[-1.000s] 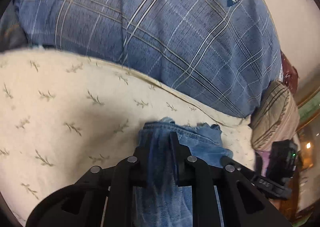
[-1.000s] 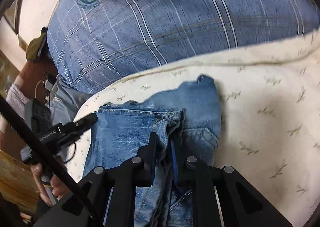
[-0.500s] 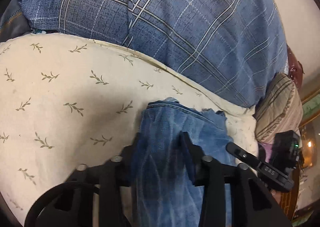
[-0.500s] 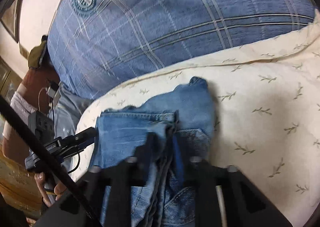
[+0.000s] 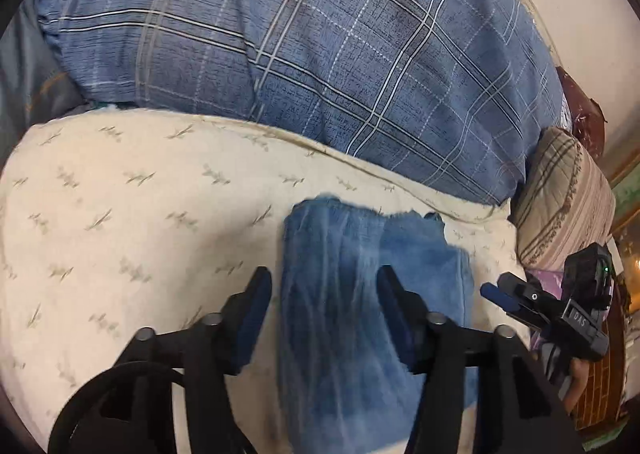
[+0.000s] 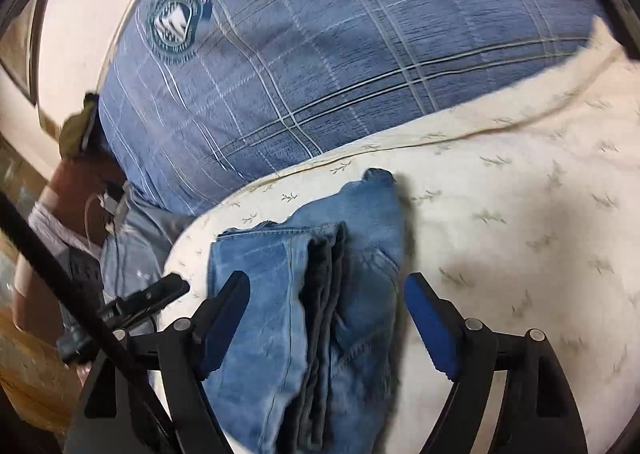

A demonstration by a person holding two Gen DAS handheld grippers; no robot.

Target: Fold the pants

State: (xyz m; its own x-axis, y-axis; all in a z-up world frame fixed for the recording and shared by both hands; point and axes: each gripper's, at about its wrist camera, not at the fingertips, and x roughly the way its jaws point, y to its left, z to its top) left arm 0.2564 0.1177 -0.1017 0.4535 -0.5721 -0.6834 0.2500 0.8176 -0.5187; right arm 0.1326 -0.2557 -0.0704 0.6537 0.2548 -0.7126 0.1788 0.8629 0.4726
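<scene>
Folded jeans (image 5: 360, 294): lay in a stack on the cream leaf-print bedsheet (image 5: 132, 238), low in the middle of both wrist views; in the right wrist view the layered fold edges (image 6: 324, 318) ran down the middle of the stack.

Left claw (image 5: 324, 286): its jaws were opening and stood apart, one finger (image 5: 252, 314) over the sheet at the stack's left edge, the other over the denim; the pads pressed on nothing. A second earlier they had been pinched on a ridge of the denim, and half a second earlier they were only partly spread.

Right claw (image 6: 328, 294): its jaws were opening and stood wide, the left finger (image 6: 224, 314) over the denim near the stack's left edge, the right finger (image 6: 428, 318) over bare sheet beside the stack; nothing was gripped. Through the two earlier frames they had been clamped on the bunched fold edges.

Viewpoint: both cameras had pulled back and up from the stack, so more of the jeans showed than before.

Plaid pillow (image 5: 320, 54): blue, with a round crest, filling the upper part of both views behind the sheet; unmoved.

Striped pillow (image 5: 560, 198): at the right edge of the left wrist view, beside the plaid one.

Other claw in view: the right claw showed at lower right of the left wrist view (image 5: 516, 298), the left claw at lower left of the right wrist view (image 6: 160, 294).
</scene>
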